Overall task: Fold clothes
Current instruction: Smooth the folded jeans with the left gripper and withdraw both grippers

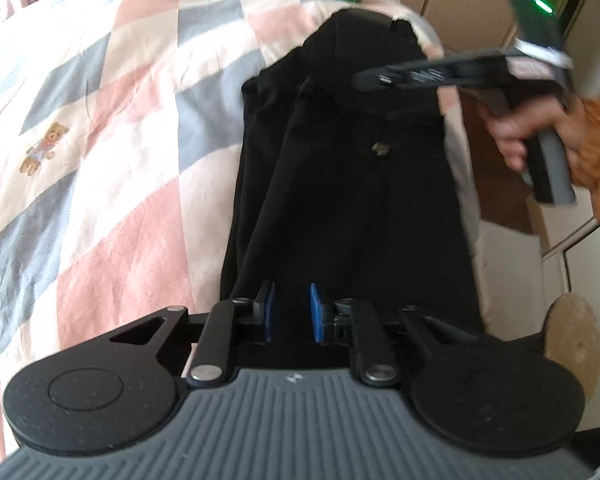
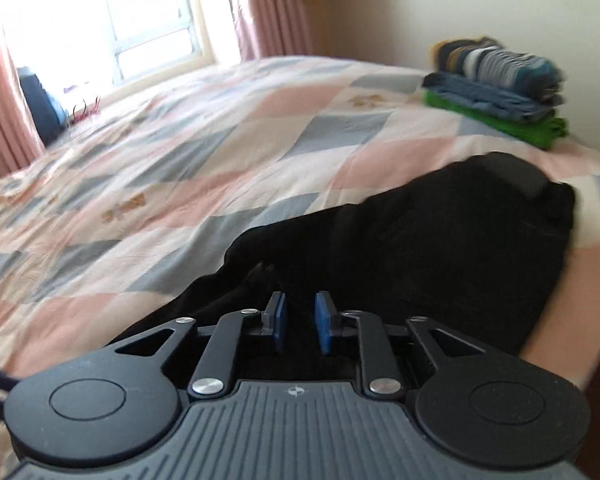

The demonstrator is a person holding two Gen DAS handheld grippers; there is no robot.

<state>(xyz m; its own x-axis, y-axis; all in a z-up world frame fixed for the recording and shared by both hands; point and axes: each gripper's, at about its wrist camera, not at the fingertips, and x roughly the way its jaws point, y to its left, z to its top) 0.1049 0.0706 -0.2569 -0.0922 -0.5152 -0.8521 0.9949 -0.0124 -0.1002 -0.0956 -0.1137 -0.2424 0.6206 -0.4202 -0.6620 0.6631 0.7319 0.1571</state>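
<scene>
A: On the bed, at the edge nearest the person, the black garment lies lengthwise, running from 6 o'clock to 12 o'clock in the left wrist view. It is narrow, with side panels lapped inward along its 9 o'clock edge. A small emblem faces up.

B: Claw status?

A: Left claw: pads stand a narrow gap apart, nothing between them, hanging over the near end of the garment. Right claw: the same narrow gap, empty, low over the garment's middle. In the left view the right unit comes in from 2 o'clock, gripped by a hand in an orange sleeve; motion blur is present.

B: Step in hand?

A: Judgement only. The garment looks folded lengthwise but remains long. That fits either a crosswise fold to come or a smoothing pass on a layer just laid. The pictures do not settle which.

B: Requirements for the next move?

A: If a crosswise fold is intended, each claw needs to close on one corner of the same end, taking all layers, so the lapped panels do not slip out. Lift low and carry evenly toward the opposite end.

B: Destination?

A: Probably the folded stack at 1 o'clock in the right view, well apart from the garment, near the bed's far corner.
</scene>
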